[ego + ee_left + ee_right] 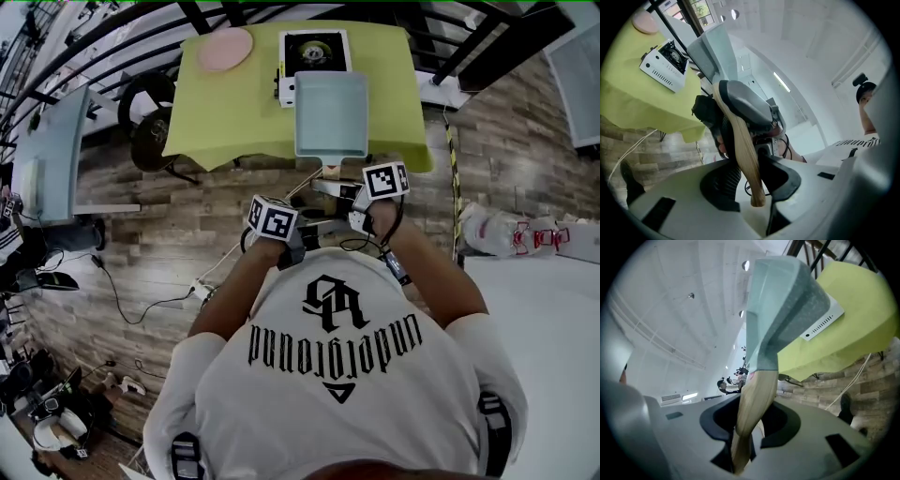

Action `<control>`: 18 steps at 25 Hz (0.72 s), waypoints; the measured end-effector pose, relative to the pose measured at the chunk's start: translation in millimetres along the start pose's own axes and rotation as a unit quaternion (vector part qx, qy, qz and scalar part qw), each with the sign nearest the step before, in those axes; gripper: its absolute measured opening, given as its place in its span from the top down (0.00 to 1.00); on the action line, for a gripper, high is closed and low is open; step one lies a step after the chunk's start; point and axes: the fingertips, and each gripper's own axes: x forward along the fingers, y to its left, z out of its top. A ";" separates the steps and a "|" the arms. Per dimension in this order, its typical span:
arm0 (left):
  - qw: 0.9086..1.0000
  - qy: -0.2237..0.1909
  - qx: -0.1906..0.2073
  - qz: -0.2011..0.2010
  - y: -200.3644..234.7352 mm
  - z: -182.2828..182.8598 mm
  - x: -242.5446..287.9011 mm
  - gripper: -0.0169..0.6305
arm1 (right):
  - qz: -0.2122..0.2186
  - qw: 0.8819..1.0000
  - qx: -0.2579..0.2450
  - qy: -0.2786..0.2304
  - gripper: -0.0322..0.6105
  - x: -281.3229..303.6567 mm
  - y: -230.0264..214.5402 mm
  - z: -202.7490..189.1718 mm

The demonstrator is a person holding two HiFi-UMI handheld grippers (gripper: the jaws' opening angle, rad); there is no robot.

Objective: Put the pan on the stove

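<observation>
Pale blue square pan (330,114) at the table's (211,127) near edge, just short of the stove (315,53), wooden handle (752,404) overhanging, left gripper (757,187) and right gripper (745,427) both clenched on it, bare cloth leftward.

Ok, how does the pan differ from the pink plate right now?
The pan is pale blue-green and rectangular; the plate is pink and round. The pan has a wooden handle; the plate has none. The pan is held by that handle in the left tongs and right tongs; the plate lies on the green tablecloth. Both look empty.
</observation>
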 end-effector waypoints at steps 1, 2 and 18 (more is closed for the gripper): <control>1.000 0.001 -0.001 -0.002 7.6 14.1 -7.2 0.77 | 0.000 1.000 0.001 0.000 0.76 9.6 -2.6 14.8; 1.000 0.002 -0.002 -0.004 14.5 27.6 -14.6 0.77 | 0.000 1.000 0.001 0.000 0.76 19.0 -4.7 28.7; 0.999 0.037 0.004 -0.020 71.7 161.4 -96.1 0.77 | 0.004 0.999 0.021 -0.042 0.76 112.4 -14.9 170.0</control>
